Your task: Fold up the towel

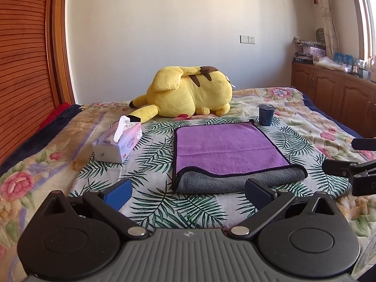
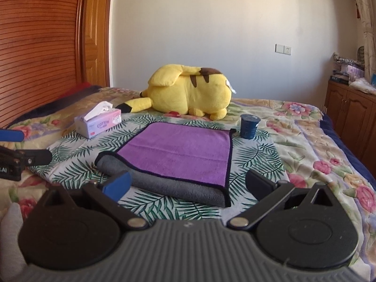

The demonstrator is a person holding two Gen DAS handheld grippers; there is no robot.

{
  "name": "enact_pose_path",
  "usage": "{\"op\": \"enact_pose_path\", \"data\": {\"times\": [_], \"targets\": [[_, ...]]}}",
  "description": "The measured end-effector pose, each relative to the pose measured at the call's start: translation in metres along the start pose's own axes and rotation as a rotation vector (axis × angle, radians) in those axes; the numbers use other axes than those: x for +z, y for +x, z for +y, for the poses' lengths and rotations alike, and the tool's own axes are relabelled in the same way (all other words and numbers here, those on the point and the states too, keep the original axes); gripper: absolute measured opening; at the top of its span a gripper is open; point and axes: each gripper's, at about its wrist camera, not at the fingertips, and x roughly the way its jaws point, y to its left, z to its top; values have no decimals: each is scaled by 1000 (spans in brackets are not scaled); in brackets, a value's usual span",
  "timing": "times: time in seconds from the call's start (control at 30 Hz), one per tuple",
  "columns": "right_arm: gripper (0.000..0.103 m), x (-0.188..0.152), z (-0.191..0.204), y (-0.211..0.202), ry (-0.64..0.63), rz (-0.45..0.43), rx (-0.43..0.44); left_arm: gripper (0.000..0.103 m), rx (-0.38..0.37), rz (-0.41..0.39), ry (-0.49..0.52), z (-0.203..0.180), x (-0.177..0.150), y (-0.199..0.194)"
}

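I see my left gripper (image 1: pixel 188 191) and right gripper (image 2: pixel 188 186) both spread wide, holding nothing, near the folded purple-and-grey microfibre towel (image 1: pixel 225 150) on the bed (image 1: pixel 47 141).

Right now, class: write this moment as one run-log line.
task: fold towel | towel: near edge folded back, grey side up | left gripper: open, holding nothing | right gripper: open, holding nothing | nearby: tissue box, cup

The purple-and-grey fleecy cloth towel (image 1: pixel 225 150) looks soft and matt; the yellow plush toy (image 1: pixel 190 91) is fuzzy; the slatted wooden door (image 2: pixel 37 47) shines glossy.
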Motion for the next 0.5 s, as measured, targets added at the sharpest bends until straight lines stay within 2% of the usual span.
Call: {"op": "enact_pose_path", "data": {"times": [0.13, 0.4, 0.5], "targets": [[103, 1, -2, 15, -1, 42, 21, 87, -8, 14, 2, 0, 1, 11], [103, 1, -10, 36, 4, 72, 44, 87, -19, 45, 9, 2, 3, 36], [103, 2, -13, 44, 8, 87, 54, 84, -37, 50, 9, 2, 4, 45]]}}
